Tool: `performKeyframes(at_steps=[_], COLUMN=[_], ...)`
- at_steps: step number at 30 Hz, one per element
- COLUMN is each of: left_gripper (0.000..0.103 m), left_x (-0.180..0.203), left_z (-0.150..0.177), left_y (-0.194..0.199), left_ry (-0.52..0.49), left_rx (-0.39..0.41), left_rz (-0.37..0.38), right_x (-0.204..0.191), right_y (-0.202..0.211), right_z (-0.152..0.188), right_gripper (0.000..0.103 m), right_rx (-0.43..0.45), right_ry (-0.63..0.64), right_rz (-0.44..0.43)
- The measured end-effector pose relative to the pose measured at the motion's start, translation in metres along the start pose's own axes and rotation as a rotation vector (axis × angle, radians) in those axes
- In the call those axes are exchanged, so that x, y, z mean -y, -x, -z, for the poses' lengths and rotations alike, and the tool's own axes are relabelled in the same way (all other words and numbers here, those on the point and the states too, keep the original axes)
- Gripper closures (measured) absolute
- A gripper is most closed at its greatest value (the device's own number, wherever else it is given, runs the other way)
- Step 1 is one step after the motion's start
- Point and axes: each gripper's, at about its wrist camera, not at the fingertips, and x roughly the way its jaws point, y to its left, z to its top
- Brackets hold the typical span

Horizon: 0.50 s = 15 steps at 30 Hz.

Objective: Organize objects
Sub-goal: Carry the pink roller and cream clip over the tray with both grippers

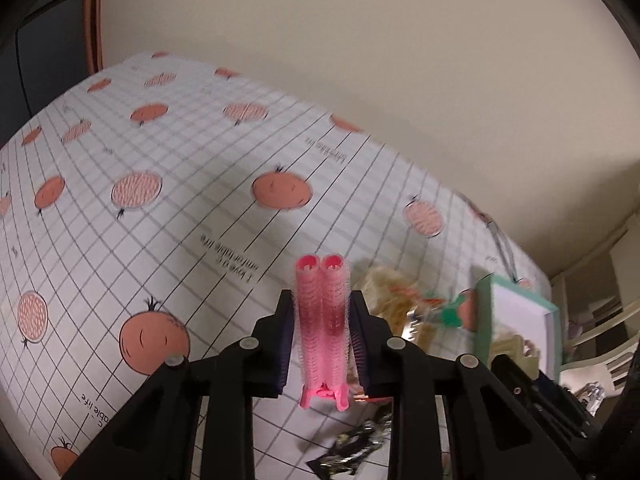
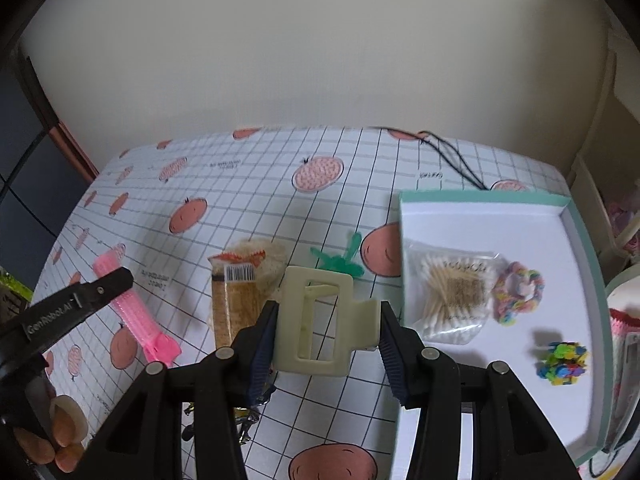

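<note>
- Right wrist view: my right gripper point(image 2: 328, 320) is closed partway on a cream claw hair clip point(image 2: 320, 320), a squarish open frame pinched between both pads, held above the tablecloth point(image 2: 248, 184).
- Left wrist view: my left gripper point(image 1: 322, 332) is clamped on a pink velcro roller clip point(image 1: 322, 320), two fuzzy tubes side by side, lifted clear of the cloth.
- From the right camera, the left gripper's finger at 9 o'clock reads "GenRobot.AI".
- At 12 o'clock of the claw clip lie a snack packet point(image 2: 234, 296) with a barcode and a green clip point(image 2: 340, 260).
- At 3 o'clock sits a mint-edged tray point(image 2: 480, 210) holding a bag of cotton swabs point(image 2: 452, 292), a pastel scrunchie point(image 2: 518, 292) and a bright multicoloured bundle point(image 2: 564, 362).
- The cloth's print reads "I love..." and "...table life"; the rest is too blurred.
</note>
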Motion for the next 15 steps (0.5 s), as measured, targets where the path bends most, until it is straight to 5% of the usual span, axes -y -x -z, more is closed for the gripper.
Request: performKeyframes(at_steps=[7, 15], left_gripper=[0.075, 0.075], left_x=[0.031, 0.061], left_z=[-0.004, 0.007], left_y=[0.03, 0.036], left_ry=[-0.052, -0.096], left_rx=[0.062, 0.046], left_rz=[0.084, 0.144], right_x=[0.008, 0.023], right_y=[0.029, 0.041], right_z=[-0.008, -0.005], right_gripper=[0.052, 0.052], right_rx=[0.067, 0.081], right_ry=[0.004, 0.001], right_rz=[0.009, 0.018])
